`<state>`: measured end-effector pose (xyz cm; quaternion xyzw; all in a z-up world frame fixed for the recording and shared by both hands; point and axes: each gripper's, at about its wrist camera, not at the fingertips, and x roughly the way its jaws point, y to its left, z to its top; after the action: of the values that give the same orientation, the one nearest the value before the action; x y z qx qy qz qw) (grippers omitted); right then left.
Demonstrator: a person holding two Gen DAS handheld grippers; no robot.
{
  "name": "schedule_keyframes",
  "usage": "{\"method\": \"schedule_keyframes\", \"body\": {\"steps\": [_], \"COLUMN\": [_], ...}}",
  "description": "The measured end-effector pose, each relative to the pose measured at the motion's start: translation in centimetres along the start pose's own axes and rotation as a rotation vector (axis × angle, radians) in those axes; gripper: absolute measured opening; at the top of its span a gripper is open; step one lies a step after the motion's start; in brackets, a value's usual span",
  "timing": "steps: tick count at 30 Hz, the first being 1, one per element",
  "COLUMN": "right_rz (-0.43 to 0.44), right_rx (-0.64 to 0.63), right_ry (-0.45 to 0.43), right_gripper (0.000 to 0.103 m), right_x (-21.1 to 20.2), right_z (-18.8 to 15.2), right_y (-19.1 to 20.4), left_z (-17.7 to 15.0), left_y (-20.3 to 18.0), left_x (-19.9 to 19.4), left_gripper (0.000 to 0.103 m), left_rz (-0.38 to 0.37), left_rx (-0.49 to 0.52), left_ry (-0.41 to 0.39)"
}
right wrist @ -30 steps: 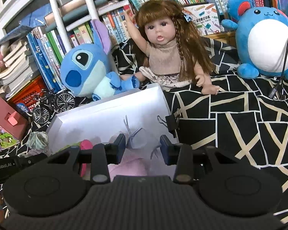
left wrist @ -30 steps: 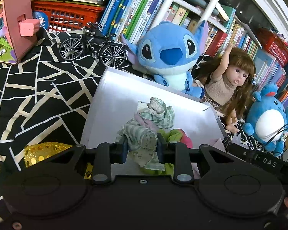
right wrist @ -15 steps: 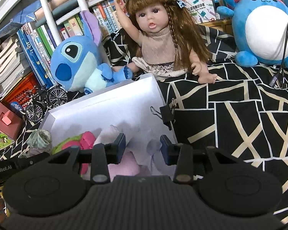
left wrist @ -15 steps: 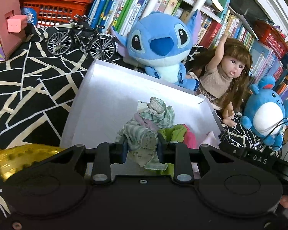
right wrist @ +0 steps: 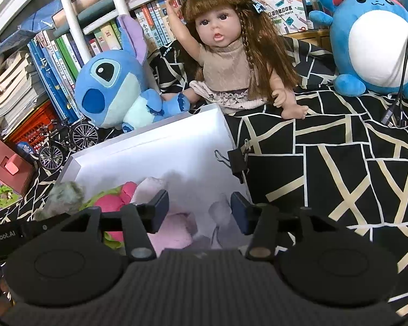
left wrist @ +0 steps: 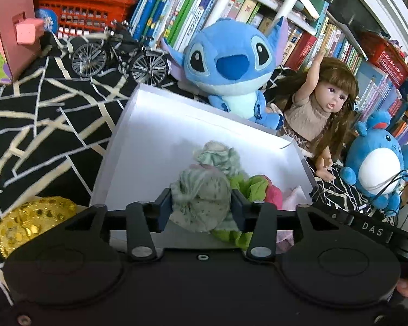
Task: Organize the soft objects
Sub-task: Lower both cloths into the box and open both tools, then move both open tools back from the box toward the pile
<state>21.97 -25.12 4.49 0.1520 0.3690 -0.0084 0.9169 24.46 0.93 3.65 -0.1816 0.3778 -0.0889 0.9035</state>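
Note:
My left gripper [left wrist: 201,207] is shut on a pale green speckled cloth bundle [left wrist: 201,198] and holds it over the near end of a white box [left wrist: 160,141]. In the box lie a green and pink soft toy [left wrist: 258,190] and a pale pink cloth [left wrist: 293,194]. My right gripper [right wrist: 200,212] is open and empty above the box [right wrist: 160,154], over the pale pink cloth [right wrist: 174,228]. The green bundle [right wrist: 64,195] and the pink toy [right wrist: 114,203] show at its left.
A blue Stitch plush [left wrist: 231,65], a doll [left wrist: 321,108] and a blue round plush [left wrist: 378,168] sit behind the box. A model bicycle [left wrist: 119,54], a gold sequin item [left wrist: 32,220], a binder clip [right wrist: 236,160] and cables [right wrist: 399,81] lie on the black patterned cloth.
My left gripper has moved forward with the green bundle, further over the box. My right gripper has drawn back a little and stays open.

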Motion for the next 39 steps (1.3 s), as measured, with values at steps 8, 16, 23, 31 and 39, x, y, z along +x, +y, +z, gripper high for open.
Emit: {"method": "schedule_keyframes", "body": {"steps": [8, 16, 23, 31, 39], "right_rz": [0.023, 0.058, 0.076, 0.111, 0.13], "right_rx": [-0.031, -0.076, -0.129, -0.186, -0.224], "right_ry": [-0.025, -0.05, -0.08, -0.097, -0.125], "right_gripper": [0.073, 0.078, 0.084, 0.086, 0.088], "right_x": [-1.5, -3.7, -5.9, -8.2, -10.0], "right_z": [0.2, -0.4, -1.3, -2.7, -4.4], "right_y": [0.4, 0.8, 1.1, 1.3, 1.1], "left_z": [-0.1, -1.0, -2.2, -3.7, -5.5], "left_y": [-0.8, -1.6, -1.9, -1.8, -1.9], "left_x": [-2.2, -4.4, -6.2, -8.1, -9.9], "left_gripper": [0.074, 0.081, 0.084, 0.086, 0.086], "left_rz": [-0.002, 0.01, 0.019, 0.012, 0.017], "left_rx": [0.031, 0.077, 0.104, 0.119, 0.139], "left_ry": [-0.054, -0.091, -0.114, -0.129, -0.149]}}
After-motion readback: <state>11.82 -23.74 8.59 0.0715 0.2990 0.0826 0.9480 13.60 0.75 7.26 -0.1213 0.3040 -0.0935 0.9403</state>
